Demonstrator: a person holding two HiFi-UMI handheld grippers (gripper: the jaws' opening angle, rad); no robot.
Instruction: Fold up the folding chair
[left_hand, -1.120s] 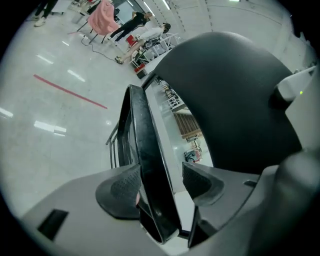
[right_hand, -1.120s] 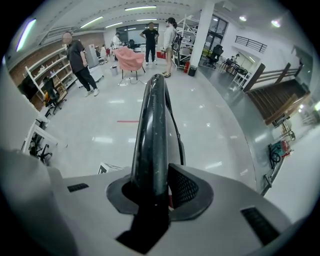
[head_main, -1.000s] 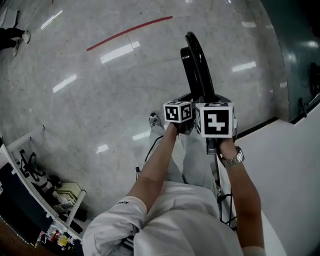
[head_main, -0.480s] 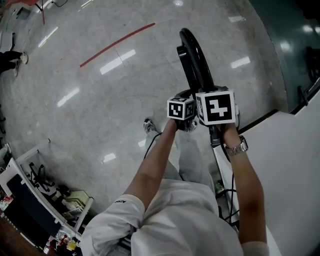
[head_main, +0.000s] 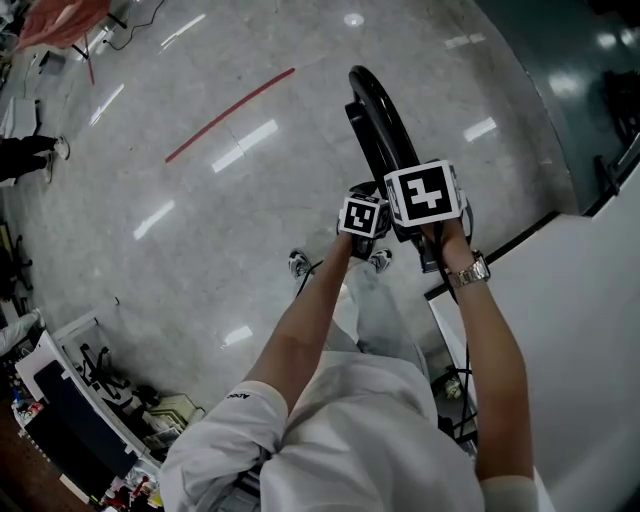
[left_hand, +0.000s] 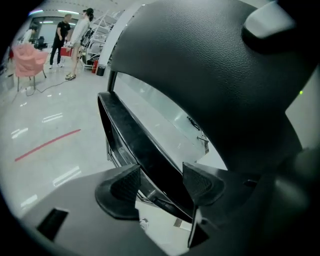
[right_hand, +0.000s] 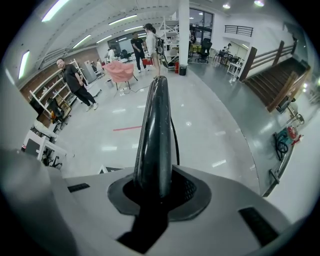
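The black folding chair (head_main: 375, 110) stands edge-on on the grey floor in front of the person. Both grippers hold it near its top. My right gripper (head_main: 425, 235) points steeply down, and its jaws have just been closing on the chair's glossy black top edge (right_hand: 156, 130), which runs up from between them (right_hand: 157, 192). My left gripper (head_main: 368, 238) sits just left of it. A black bar of the chair (left_hand: 140, 145) passes between its pads (left_hand: 160, 182) and fills the gap. A broad textured black panel (left_hand: 215, 75) hangs over the left gripper view.
A white surface (head_main: 570, 330) lies at the right, close to the chair. A shelf cart (head_main: 90, 370) stands at lower left. A red line (head_main: 230, 100) marks the floor. People (right_hand: 75, 82), a pink chair (right_hand: 120, 70) and stairs (right_hand: 275, 80) are far off.
Both grippers and the chair have moved up and away across the floor in the head view. The left gripper's cube has rolled. The arms have stretched out further.
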